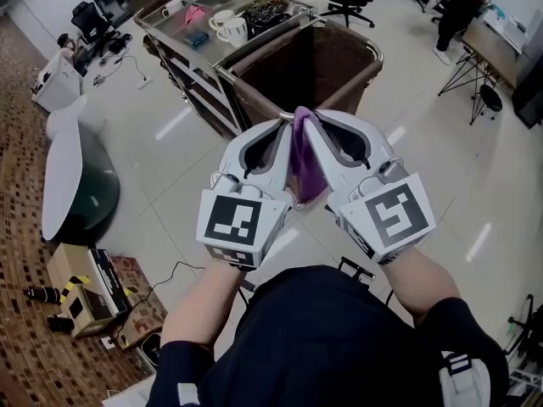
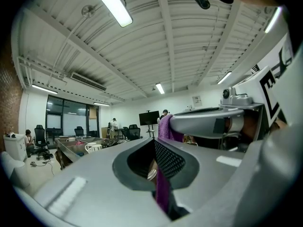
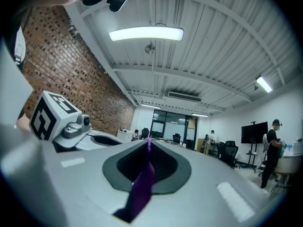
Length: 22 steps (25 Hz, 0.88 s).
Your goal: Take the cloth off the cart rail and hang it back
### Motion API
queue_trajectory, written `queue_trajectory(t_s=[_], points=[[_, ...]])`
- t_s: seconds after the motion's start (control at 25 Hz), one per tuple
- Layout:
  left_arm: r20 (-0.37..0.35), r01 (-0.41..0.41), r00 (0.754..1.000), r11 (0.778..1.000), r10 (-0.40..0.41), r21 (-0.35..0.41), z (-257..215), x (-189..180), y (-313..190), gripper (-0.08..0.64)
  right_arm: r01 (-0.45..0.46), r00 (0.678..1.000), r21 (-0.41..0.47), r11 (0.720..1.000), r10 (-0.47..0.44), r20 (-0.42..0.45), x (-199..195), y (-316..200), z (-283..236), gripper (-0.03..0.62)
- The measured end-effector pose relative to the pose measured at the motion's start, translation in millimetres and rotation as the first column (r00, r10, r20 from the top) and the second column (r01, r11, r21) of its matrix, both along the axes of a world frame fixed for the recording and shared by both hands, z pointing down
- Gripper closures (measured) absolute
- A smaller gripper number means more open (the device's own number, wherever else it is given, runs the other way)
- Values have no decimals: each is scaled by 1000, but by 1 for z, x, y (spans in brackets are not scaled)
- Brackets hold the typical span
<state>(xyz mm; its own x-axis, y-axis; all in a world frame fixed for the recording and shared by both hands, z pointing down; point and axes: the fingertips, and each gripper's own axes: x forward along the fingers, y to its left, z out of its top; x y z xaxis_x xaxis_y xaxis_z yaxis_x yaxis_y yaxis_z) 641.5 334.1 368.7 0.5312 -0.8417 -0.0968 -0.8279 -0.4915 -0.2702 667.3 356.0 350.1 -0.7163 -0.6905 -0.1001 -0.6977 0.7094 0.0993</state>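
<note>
Top edge of the purple knit cloth point(image 1: 304, 166) is pinched by both tools: left gripper point(image 1: 282, 128) & right gripper point(image 1: 317, 124), tips nearly touching, each w/ jaws closed narrow on the fabric. The rest hangs down btwn them, long axis approx 12-to-6 in the head view. Silver metal cart rail point(image 1: 267, 47) round the brown bag point(image 1: 314, 66) lies at 12 o'clock from the tips, near but apart, and neither hand is clearly nearer. Cloth looks thin, limp, bunched into a narrow strip, so it prob. needs spreading over the rail.
</note>
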Motion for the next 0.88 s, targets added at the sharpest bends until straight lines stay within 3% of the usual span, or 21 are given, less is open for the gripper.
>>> queue_trajectory(t_s=[0.16,0.28,0.32,0.44,0.68,0.88], points=[[3,52,999,998,-52,-23,10,2,-1,557,46,999,1,999,-46,-1,3,-2,4,575],[2,122,992,978,-123,-167,25,-10,8,557,79,997,0,997,-79,-4,-6,-1,6,575],[1,133,991,977,-134,-166,25,-15,11,557,89,996,3,996,-89,-5,-11,1,5,575],[-9,143,990,988,-144,-64,16,-35,14,557,119,993,8,993,-119,-13,-30,7,5,575],[-27,188,981,981,-190,-47,15,-96,14,557,158,987,18,987,-157,-35,-89,5,6,575],[-35,195,980,980,-194,24,7,-162,12,557,173,984,22,985,-172,-39,-153,4,4,575]])
